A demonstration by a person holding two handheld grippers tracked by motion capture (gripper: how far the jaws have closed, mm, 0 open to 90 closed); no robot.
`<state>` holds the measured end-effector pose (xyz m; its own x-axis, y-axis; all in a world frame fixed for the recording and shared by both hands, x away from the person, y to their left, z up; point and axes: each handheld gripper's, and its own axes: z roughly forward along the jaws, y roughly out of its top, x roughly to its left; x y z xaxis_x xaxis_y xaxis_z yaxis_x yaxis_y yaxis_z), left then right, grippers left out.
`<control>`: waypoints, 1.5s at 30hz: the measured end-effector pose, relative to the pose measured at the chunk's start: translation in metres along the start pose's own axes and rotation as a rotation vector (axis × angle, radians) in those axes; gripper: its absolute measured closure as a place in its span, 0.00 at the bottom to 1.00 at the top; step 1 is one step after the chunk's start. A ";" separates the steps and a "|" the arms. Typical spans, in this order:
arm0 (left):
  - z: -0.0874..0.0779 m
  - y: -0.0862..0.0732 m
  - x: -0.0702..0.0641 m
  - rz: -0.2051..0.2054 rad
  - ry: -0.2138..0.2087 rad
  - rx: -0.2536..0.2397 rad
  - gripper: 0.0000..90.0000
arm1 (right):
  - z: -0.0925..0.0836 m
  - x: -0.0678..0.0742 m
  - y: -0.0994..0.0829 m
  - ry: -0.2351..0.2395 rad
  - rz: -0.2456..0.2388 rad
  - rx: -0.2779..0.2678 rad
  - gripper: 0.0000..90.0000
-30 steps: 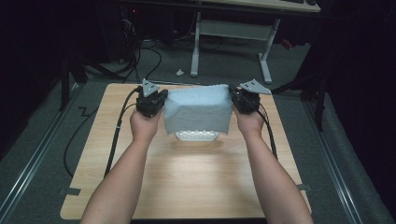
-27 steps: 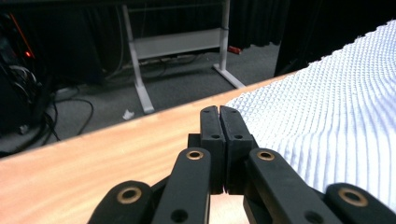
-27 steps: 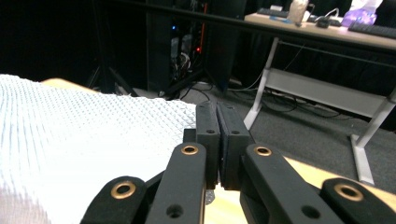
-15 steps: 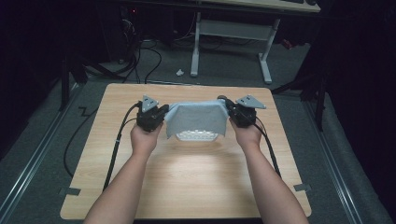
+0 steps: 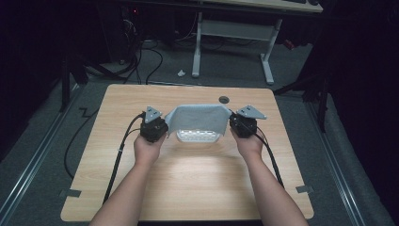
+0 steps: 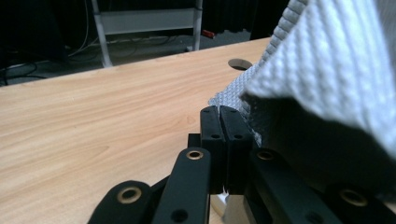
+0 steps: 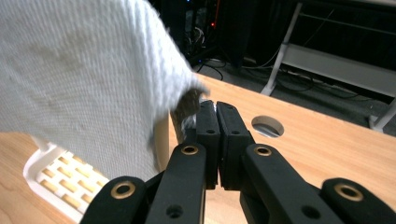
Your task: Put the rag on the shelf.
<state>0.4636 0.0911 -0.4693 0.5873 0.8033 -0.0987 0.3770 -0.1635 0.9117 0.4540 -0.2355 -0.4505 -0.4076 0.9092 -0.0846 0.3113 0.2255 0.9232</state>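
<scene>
Since the earlier frames both hands have come down and a little toward the near side, and the cloth (image 5: 197,118), which a second ago hung as a tall sheet well above the table (image 5: 117,113), now sags low between them, its top edge stretched from one hand-held gripper to the other.

The left hand-held gripper (image 5: 162,126) has its jaws pressed together on the left corner of the cloth; in the left gripper view the grey hem disappears between the closed black pads (image 6: 219,122). The right hand-held gripper (image 5: 234,125) is clamped in the same way on the right corner, with a fold of cloth (image 7: 93,84) bunched at its pads (image 7: 217,116).

Under the cloth, in the middle of the table, stands a white slatted basket (image 5: 197,137); its near rim shows below the hanging edge, and in the right gripper view its slats (image 7: 60,184) lie just beneath the fabric.

The step in hand looks like draping the cloth over the basket. The next move probably calls for lowering both corners evenly until the fabric rests on the basket, keeping it centred and taut so that neither side slips off, and only then parting the jaws.
</scene>
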 end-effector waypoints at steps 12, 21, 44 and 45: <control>0.006 -0.012 -0.001 -0.017 -0.026 0.032 0.99 | 0.007 0.001 -0.020 0.007 -0.004 0.050 0.99; 0.010 -0.015 0.000 -0.031 -0.039 0.056 0.98 | 0.008 0.002 -0.030 0.004 -0.008 0.068 0.99; -0.017 -0.011 0.014 -0.049 0.028 -0.009 0.67 | -0.013 -0.017 -0.027 -0.046 0.029 0.032 0.88; -0.022 -0.010 0.015 -0.042 0.032 -0.021 0.66 | -0.014 -0.017 -0.027 -0.050 0.029 0.034 0.88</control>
<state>0.4533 0.1176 -0.4712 0.5483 0.8270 -0.1243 0.3850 -0.1177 0.9154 0.4400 -0.2621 -0.4689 -0.3553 0.9315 -0.0776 0.3516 0.2101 0.9123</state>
